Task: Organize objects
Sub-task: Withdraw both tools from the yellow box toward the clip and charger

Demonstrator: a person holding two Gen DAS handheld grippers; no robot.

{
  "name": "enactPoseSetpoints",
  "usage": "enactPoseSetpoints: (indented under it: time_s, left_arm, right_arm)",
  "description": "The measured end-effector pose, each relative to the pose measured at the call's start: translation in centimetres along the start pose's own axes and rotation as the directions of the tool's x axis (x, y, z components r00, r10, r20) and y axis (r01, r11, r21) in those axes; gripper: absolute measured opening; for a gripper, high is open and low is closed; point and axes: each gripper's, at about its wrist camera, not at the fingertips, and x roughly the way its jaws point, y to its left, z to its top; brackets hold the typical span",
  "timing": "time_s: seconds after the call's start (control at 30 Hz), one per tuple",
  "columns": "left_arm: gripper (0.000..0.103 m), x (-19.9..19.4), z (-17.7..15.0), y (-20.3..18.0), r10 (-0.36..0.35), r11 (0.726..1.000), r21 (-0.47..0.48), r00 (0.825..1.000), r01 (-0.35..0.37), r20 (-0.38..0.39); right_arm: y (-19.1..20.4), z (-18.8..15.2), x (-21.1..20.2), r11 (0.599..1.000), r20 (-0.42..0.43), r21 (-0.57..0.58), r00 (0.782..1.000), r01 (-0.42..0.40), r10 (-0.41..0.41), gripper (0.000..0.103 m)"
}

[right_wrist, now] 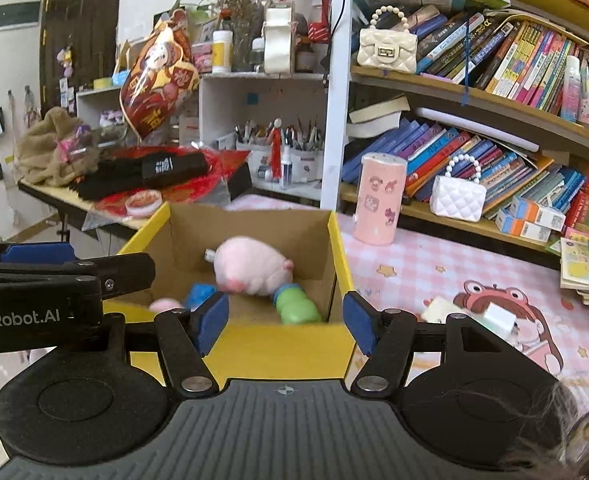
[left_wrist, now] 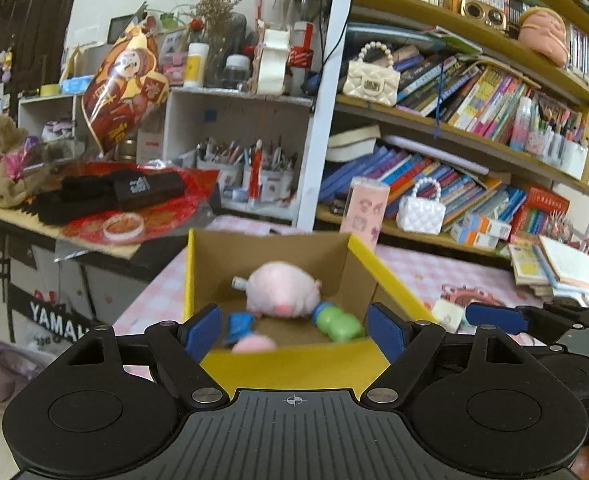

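A yellow cardboard box (left_wrist: 290,368) (right_wrist: 282,350) stands open on the pink checked table. In it lie a pink plush toy (left_wrist: 280,290) (right_wrist: 250,266), a green bottle-shaped toy (left_wrist: 338,322) (right_wrist: 296,308) and a small blue and pink toy (left_wrist: 240,328) (right_wrist: 198,296). My left gripper (left_wrist: 294,330) is open and empty, its pads either side of the box's near end. My right gripper (right_wrist: 284,322) is open and empty, just right of the left one, also at the box's near wall. The right gripper's finger shows in the left wrist view (left_wrist: 498,316); the left gripper shows in the right wrist view (right_wrist: 42,280).
A pink cylinder (right_wrist: 378,198) (left_wrist: 364,210) stands behind the box. Small white items (right_wrist: 494,316) lie on the pink cloth at the right. A bookshelf (right_wrist: 474,96) rises behind, a book stack (left_wrist: 558,268) at far right, a cluttered keyboard stand (left_wrist: 94,216) at left.
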Motion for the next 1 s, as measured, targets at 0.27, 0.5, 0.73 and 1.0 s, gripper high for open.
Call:
enactPoseSetpoints:
  time_s: [0.27,0.5,0.73,1.0]
  left_arm:
    - [0.082,-2.1,-2.7,-0.3,0.013,0.999,0.035,0.998,-0.011,-0.053]
    - [0.082,-3.7,-5.2,-0.8,-0.011,1.000,0.022,0.994,0.014,-0.105]
    - [0.082,-4.7,-7.9,-1.5,-0.030,0.999,0.020,0.986,0.034,-0.165]
    - [0.082,-4.1,-9.7,-3.4,-0.058,0.996,0.054,0.972,0.072,-0.229]
  right_arm:
    - [0.1,-3.3,-2.0,0.998,-0.067,0.045,0.997,0.034,-0.030,0.061]
    - [-0.7,-6.9,-4.5,0.993,-0.148,0.081,0.986,0.088,-0.075,0.061]
    - [-2.1,-9.0,-6.4,0.985,-0.190,0.112,0.976,0.132,-0.109,0.061]
    - [-4.6,-10.6,-7.4,0.968,-0.220,0.164,0.963,0.191,-0.153,0.061]
